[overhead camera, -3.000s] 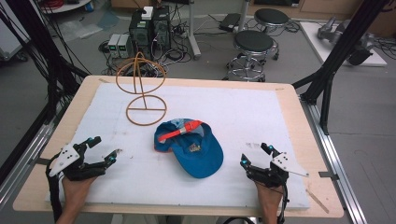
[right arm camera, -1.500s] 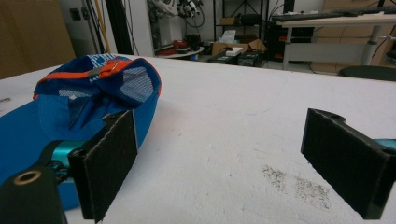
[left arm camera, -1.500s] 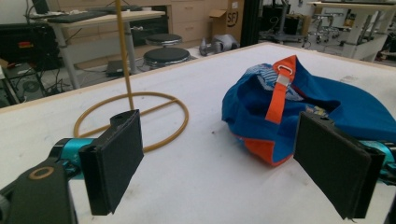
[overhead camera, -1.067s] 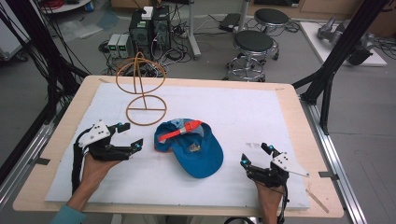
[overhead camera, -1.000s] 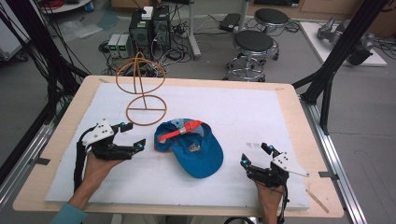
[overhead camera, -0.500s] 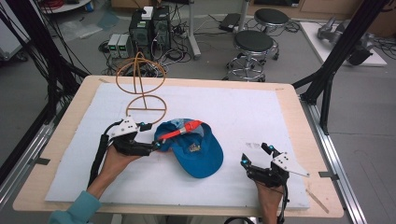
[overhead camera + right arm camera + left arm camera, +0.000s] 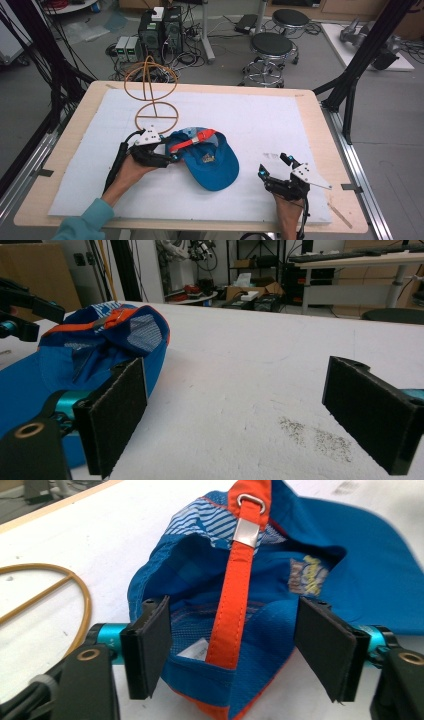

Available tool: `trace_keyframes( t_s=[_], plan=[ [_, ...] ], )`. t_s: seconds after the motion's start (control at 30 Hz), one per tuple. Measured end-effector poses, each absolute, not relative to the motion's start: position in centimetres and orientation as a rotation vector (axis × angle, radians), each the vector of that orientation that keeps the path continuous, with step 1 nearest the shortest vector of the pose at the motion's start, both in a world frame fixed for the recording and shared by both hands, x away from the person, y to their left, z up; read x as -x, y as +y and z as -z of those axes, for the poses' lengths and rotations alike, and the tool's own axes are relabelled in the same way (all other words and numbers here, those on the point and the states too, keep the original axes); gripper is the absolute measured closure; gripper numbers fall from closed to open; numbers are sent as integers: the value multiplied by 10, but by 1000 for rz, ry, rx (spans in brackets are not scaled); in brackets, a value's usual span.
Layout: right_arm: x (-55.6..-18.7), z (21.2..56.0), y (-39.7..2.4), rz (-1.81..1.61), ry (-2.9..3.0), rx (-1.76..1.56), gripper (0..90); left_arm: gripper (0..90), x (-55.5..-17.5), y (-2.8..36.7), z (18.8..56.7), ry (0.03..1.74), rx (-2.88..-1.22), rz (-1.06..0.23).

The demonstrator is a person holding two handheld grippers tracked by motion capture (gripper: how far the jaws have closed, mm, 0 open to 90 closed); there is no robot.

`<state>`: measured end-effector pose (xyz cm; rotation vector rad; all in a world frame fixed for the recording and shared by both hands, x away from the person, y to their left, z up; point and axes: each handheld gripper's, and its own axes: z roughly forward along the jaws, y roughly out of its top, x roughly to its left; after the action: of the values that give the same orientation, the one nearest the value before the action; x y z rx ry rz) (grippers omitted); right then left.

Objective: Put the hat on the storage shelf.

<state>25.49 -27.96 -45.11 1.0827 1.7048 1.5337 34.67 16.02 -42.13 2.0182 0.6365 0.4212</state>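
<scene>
Two stools (image 7: pixel 272 47) stand beyond the white-covered tabletop (image 7: pixel 280 120); left claw (image 7: pixel 167 156), jaws narrowing, straddles blue cap (image 7: pixel 212 162); right claw (image 7: pixel 274 170) gapes.

Blue cap (image 7: pixel 212 160), orange back strap (image 7: pixel 192 140) with metal buckle, lay upturned mid-worktop, opening facing up
</scene>
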Motion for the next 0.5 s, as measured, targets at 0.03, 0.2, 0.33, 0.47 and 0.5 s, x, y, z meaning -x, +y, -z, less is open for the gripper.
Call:
trace_keyframes(
  t_s=[0.03,0.2,0.33,0.47,0.5],
  plan=[
    [-254,451,-279,-1537,1707,-1091,99,323,-347,159,421,635,-2022,-422],
    [-255,451,-280,-1534,1706,-1083,99,319,-349,150,422,612,-2067,-431],
    [-255,451,-280,-1535,1705,-1083,99,390,-352,148,423,630,-2072,-429],
    [-255,451,-280,-1537,1704,-1083,99,484,-352,147,425,653,-2107,-445],
    [-255,451,-280,-1537,1704,-1082,99,510,-352,148,425,657,-2114,-448]
  ],
)
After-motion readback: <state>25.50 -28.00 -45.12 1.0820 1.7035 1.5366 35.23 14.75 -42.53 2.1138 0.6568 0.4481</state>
